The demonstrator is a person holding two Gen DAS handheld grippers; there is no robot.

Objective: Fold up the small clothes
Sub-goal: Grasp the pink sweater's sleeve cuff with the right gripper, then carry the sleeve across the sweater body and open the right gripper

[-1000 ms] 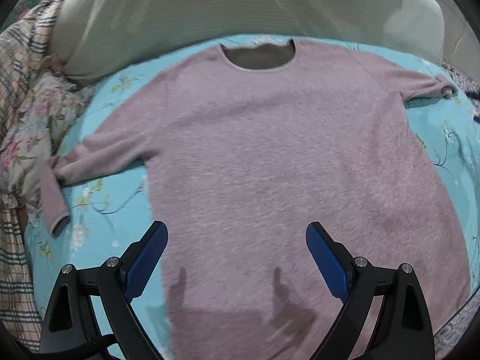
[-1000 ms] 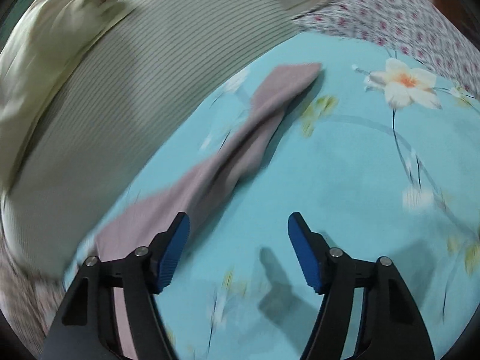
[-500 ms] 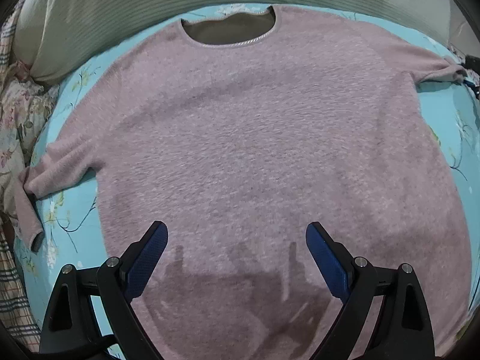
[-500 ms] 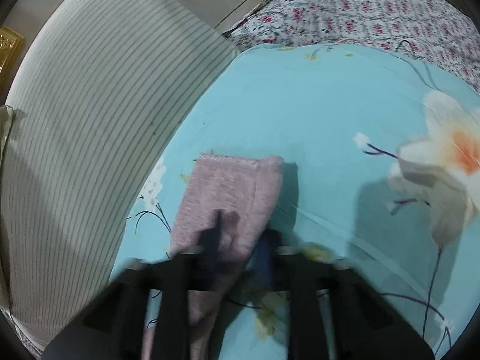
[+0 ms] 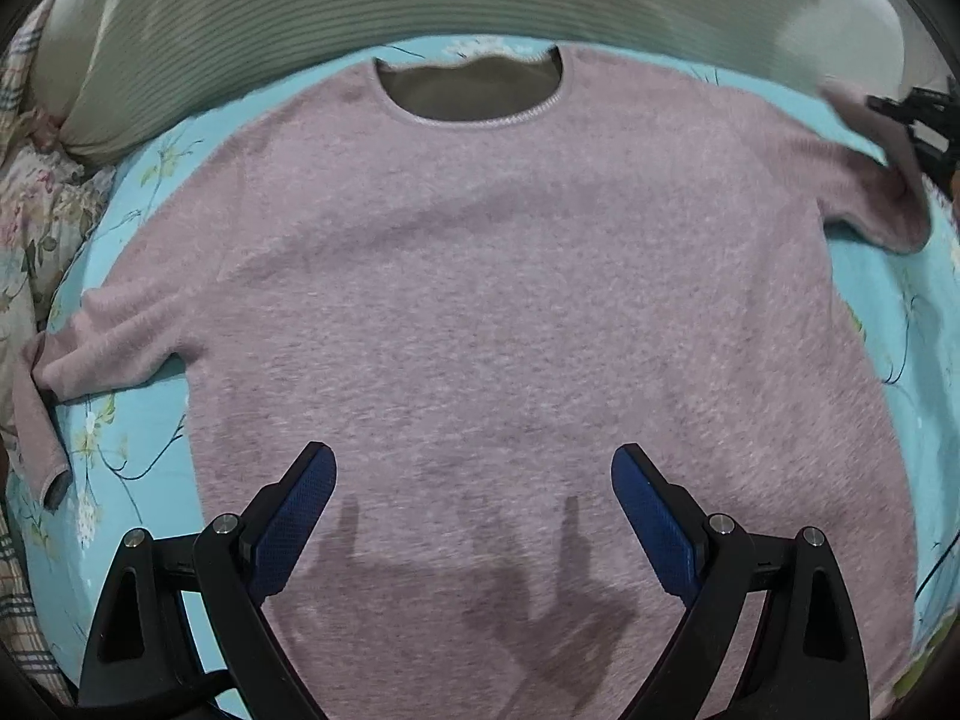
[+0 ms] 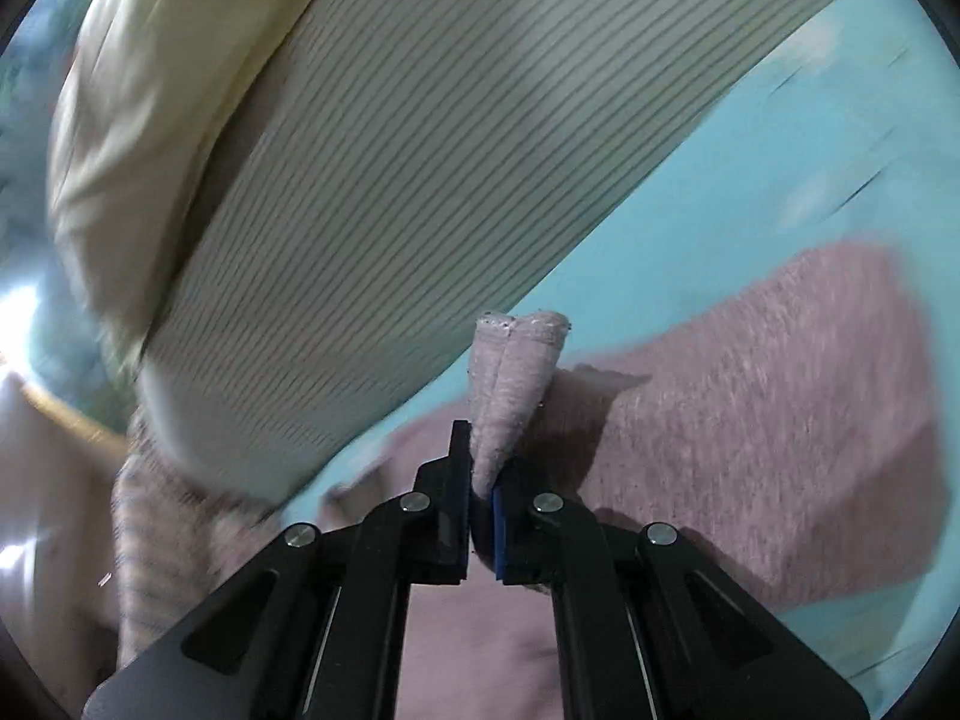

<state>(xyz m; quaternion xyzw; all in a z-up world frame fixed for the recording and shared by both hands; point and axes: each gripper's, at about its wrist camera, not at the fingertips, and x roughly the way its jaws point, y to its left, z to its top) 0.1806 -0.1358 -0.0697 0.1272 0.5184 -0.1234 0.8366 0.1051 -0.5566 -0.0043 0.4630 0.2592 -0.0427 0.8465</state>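
Observation:
A dusty-pink sweater (image 5: 480,300) lies flat, neck away from me, on a turquoise floral bedsheet (image 5: 138,438). My left gripper (image 5: 474,516) is open and empty, hovering over the sweater's lower middle. Its left sleeve (image 5: 90,354) lies out to the left with the cuff bent down. My right gripper (image 6: 480,516) is shut on the right sleeve cuff (image 6: 516,372), lifted off the sheet above the sweater's body (image 6: 750,420). In the left wrist view the right gripper (image 5: 918,120) shows at the far right edge with the raised sleeve (image 5: 870,180).
A striped grey-green pillow (image 5: 360,12) lies just beyond the neckline, also in the right wrist view (image 6: 450,150). A floral and plaid quilt (image 5: 30,228) is bunched along the left edge. A pale yellow cushion (image 6: 150,90) sits behind the pillow.
My right gripper closed on the right sleeve cuff and lifted it, swinging toward the sweater's body. My left gripper stayed open and backed off slightly over the sweater.

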